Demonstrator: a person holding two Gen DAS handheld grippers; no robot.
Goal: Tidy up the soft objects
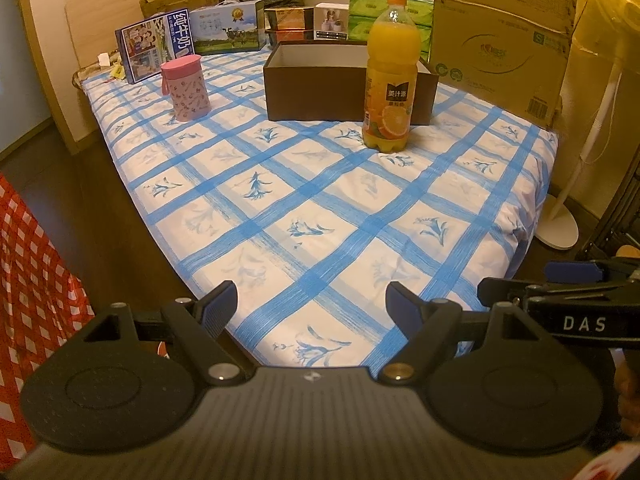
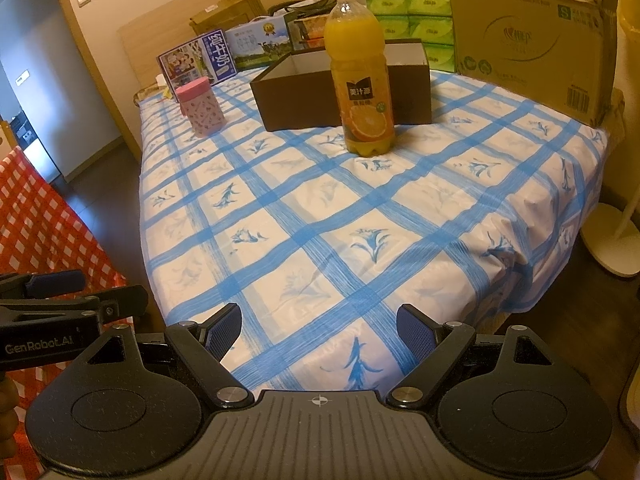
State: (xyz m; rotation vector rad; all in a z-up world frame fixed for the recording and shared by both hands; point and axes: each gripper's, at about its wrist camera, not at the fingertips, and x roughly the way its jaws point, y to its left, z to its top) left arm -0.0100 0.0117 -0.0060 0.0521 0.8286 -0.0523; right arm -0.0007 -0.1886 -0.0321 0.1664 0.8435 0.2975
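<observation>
A table with a blue-checked cloth [image 1: 320, 208] [image 2: 340, 220] fills both views. On it stand an orange juice bottle [image 1: 390, 76] [image 2: 360, 76], a pink soft container with a strap [image 1: 186, 88] [image 2: 200, 106] and an open dark brown box [image 1: 320, 84] [image 2: 304, 96]. My left gripper [image 1: 310, 304] is open and empty above the table's near edge. My right gripper [image 2: 320, 326] is open and empty, also at the near edge. Each gripper shows at the side of the other's view: right gripper [image 1: 560, 280], left gripper [image 2: 68, 292].
Milk cartons [image 1: 156, 46], green tissue packs [image 1: 390, 12] [image 2: 416, 16] and a large cardboard box [image 1: 504, 36] [image 2: 532, 36] line the table's far side. A red-checked cloth [image 1: 28, 280] [image 2: 36, 220] is at the left. A white stand base [image 1: 558, 228] [image 2: 612, 244] is on the floor at the right.
</observation>
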